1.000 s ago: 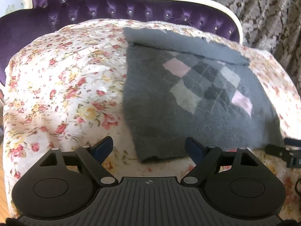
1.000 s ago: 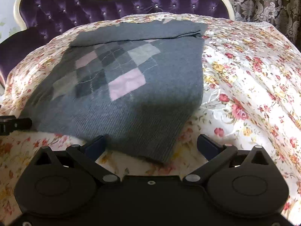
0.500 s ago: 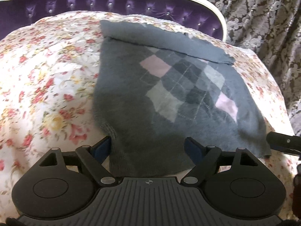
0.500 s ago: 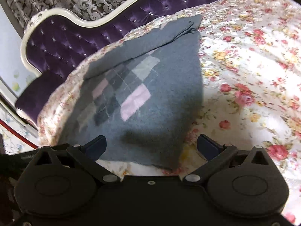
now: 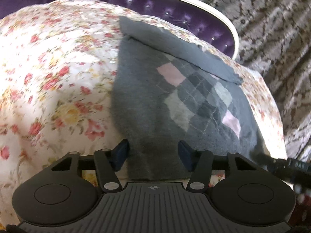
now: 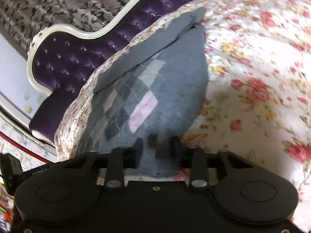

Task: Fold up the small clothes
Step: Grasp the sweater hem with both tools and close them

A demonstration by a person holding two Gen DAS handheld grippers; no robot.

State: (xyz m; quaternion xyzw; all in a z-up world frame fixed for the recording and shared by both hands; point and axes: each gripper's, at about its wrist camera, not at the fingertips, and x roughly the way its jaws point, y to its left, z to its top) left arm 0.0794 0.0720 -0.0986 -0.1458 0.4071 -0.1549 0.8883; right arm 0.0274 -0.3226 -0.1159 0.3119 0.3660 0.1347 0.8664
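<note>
Sweater (image 5: 147, 97), grey with an argyle panel of pink, pale grey and dark diamonds, lies spread on a floral bedspread (image 5: 58, 89) that covers the bed; its far edge is folded over into a flat grey band (image 5: 175, 46) near the purple tufted headboard (image 5: 175, 9). No containers appear in either view. Left gripper (image 5: 153, 155) sits at the garment's near left corner; its jaws have just been closing and the hem cloth lies between them, though a gap shows between the blue pads (image 5: 120, 153) and the fabric, so they stand open around it. Right gripper (image 6: 155, 149) is at the near right corner of the sweater (image 6: 159, 89); its jaws have likewise just been closing and are narrowed around the hem, the dark fingers (image 6: 175, 145) blurred, so whether they press on the cloth cannot be told. Part of the right gripper's body shows at the right edge of the left wrist view. Patterned curtain (image 6: 68, 2) hangs behind the headboard (image 6: 77, 54).
</note>
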